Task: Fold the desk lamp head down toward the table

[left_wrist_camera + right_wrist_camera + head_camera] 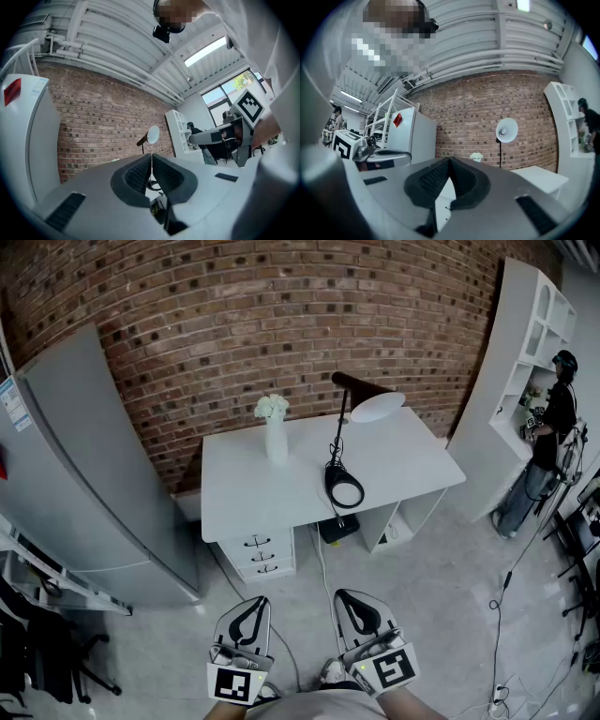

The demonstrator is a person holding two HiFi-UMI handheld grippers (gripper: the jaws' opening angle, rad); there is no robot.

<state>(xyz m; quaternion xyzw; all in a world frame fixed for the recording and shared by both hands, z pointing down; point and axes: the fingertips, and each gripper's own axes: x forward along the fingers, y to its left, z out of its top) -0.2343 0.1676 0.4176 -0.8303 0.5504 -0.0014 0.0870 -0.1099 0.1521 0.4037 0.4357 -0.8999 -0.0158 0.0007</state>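
Observation:
A desk lamp stands on the white desk [412,465]: round black base [345,490], thin black stem, and a white disc head [377,406] raised at the desk's back. The head also shows in the left gripper view [153,135] and the right gripper view [506,129]. Both grippers hang low near my body, over the floor and well short of the desk. My left gripper [251,604] [151,157] is shut with nothing in it. My right gripper [351,598] [450,160] is also shut and holds nothing.
A white vase of flowers [274,432] stands on the desk left of the lamp. A drawer unit [262,554] sits under the desk. A grey fridge [84,474] stands at left, a white shelf unit [534,343] with a person [553,427] at right. Cables trail over the floor.

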